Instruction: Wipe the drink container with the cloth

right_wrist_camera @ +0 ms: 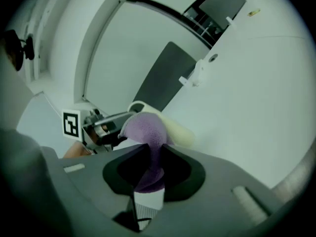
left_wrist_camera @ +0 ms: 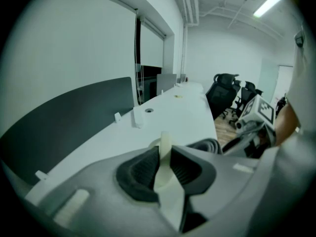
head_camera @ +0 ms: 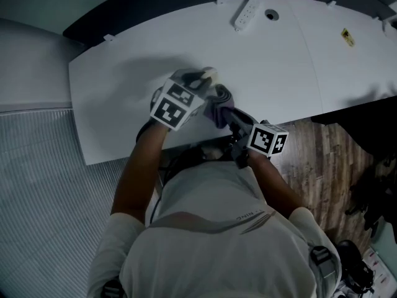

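Note:
My left gripper (head_camera: 200, 81) is shut on the wall of a cream drink container (head_camera: 209, 74), holding it over the white table (head_camera: 124, 73). In the left gripper view the container's thin rim (left_wrist_camera: 164, 157) stands pinched between the dark pads. My right gripper (head_camera: 228, 115) is shut on a purple cloth (head_camera: 218, 103). The cloth (right_wrist_camera: 145, 132) bunches out of the jaws and lies against the side of the container (right_wrist_camera: 177, 132). The left gripper (right_wrist_camera: 101, 125) shows just beyond the container in the right gripper view.
A white power strip (head_camera: 246, 13) and a round cable hole (head_camera: 271, 15) sit at the table's far edge, with a yellow tag (head_camera: 347, 37) to the right. Wooden floor (head_camera: 322, 160) lies right of the table. Black office chairs (left_wrist_camera: 224, 90) stand further along.

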A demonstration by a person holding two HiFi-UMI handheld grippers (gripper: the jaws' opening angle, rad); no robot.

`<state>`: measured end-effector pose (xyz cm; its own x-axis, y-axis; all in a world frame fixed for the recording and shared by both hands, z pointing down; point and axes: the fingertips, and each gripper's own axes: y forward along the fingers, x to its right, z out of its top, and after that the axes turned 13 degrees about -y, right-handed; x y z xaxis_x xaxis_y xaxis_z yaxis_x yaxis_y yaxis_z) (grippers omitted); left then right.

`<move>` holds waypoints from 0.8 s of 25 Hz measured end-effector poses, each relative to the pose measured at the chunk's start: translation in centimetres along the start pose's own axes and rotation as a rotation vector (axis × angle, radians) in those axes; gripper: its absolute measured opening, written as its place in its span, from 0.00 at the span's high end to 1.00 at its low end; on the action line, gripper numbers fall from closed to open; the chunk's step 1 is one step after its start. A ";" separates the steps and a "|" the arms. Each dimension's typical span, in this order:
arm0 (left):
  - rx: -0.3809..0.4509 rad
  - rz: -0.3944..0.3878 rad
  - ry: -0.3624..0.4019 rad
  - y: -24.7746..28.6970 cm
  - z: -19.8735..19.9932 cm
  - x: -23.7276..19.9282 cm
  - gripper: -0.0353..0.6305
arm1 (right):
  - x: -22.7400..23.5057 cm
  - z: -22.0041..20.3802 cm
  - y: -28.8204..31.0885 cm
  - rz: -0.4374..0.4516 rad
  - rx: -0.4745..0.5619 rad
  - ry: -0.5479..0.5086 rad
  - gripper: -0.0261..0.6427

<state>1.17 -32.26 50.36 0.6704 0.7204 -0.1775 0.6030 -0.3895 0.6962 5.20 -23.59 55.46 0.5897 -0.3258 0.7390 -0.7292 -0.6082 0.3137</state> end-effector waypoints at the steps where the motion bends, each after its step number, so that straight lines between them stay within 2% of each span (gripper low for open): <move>1: -0.002 0.000 0.000 0.0 0.0 0.0 0.84 | -0.1 0.9 -0.6 -0.004 0.049 0.031 0.83; 4: -0.005 0.002 -0.003 0.0 0.0 0.2 0.84 | -0.7 3.1 -0.9 0.022 0.157 0.089 0.83; 7: -0.005 0.003 -0.005 0.0 -0.1 0.3 0.84 | -0.9 3.5 0.8 0.042 0.168 0.100 0.83; 10: -0.008 0.001 0.000 0.0 -0.1 0.3 0.84 | -0.4 3.0 2.7 0.052 0.137 0.119 0.83; 15: 0.004 0.002 -0.002 0.0 0.1 0.2 0.84 | 1.8 2.1 4.9 0.017 0.043 0.011 0.83; 18: 0.005 0.001 -0.004 0.0 0.1 0.1 0.84 | 3.2 1.3 5.8 0.011 -0.028 -0.005 0.83; 20: 0.006 0.000 -0.003 0.0 0.1 0.1 0.84 | 4.6 0.4 6.3 -0.032 -0.092 -0.010 0.83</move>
<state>1.26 -32.27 50.34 0.6720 0.7185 -0.1794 0.6051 -0.3932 0.6922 3.39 -29.21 60.60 0.6164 -0.3146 0.7219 -0.7382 -0.5498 0.3908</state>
